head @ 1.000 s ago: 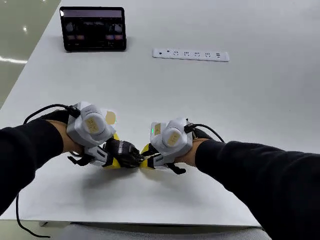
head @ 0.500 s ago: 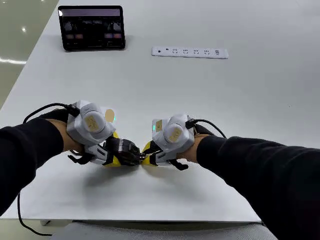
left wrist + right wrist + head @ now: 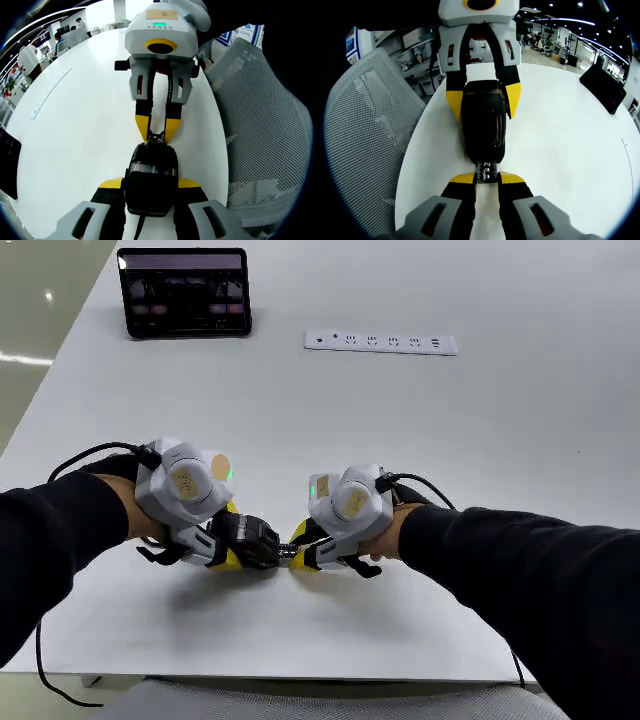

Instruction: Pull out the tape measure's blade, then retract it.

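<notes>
White workbench (image 3: 420, 430), dark tablet (image 3: 185, 293) and power strip (image 3: 380, 342) far side, grey mesh chair (image 3: 260, 130), glossy floor (image 3: 40, 320)

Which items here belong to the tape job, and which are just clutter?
In the job: tape measure, blade, left gripper, right gripper.
Lying about: tablet, power strip, mesh chair.

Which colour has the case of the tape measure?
Black; the tape measure case shows best in the right gripper view.

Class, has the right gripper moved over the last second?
Yes, slightly: the right gripper has edged right against the power strip, away from the tape measure.
</notes>
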`<state>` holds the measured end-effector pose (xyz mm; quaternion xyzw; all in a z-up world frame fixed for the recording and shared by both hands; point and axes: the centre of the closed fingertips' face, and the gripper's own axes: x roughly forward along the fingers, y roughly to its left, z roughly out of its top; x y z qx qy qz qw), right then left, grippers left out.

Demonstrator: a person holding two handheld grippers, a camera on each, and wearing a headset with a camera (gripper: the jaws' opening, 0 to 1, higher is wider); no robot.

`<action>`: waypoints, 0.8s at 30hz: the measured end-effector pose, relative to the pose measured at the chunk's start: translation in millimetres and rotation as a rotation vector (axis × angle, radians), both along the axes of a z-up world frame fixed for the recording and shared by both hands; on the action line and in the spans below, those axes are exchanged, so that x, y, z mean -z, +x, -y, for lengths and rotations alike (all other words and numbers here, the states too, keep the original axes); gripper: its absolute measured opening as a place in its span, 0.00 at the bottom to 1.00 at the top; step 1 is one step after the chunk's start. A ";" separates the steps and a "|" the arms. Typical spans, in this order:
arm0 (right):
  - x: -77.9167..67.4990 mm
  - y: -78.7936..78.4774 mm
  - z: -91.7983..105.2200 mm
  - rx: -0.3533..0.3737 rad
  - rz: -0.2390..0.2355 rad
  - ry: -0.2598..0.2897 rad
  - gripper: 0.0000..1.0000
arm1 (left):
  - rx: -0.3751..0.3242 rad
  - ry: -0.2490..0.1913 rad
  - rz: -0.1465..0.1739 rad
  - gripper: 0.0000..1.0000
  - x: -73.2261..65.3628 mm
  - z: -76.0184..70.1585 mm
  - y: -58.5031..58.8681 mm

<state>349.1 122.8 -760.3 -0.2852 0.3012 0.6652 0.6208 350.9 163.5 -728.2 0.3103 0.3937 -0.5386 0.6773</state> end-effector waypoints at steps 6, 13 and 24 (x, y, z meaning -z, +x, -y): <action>0.2 0.1 -3.6 0.003 0.009 0.009 0.12 | -0.008 -0.001 -0.002 0.33 -0.3 0.0 0.3; -0.4 0.8 -6.0 0.013 0.002 0.023 0.11 | -0.013 -0.001 0.001 0.33 -0.4 -0.6 0.2; -2.4 2.7 0.8 0.022 0.005 0.030 0.10 | -0.024 -0.007 0.000 0.33 -1.1 -1.5 -0.7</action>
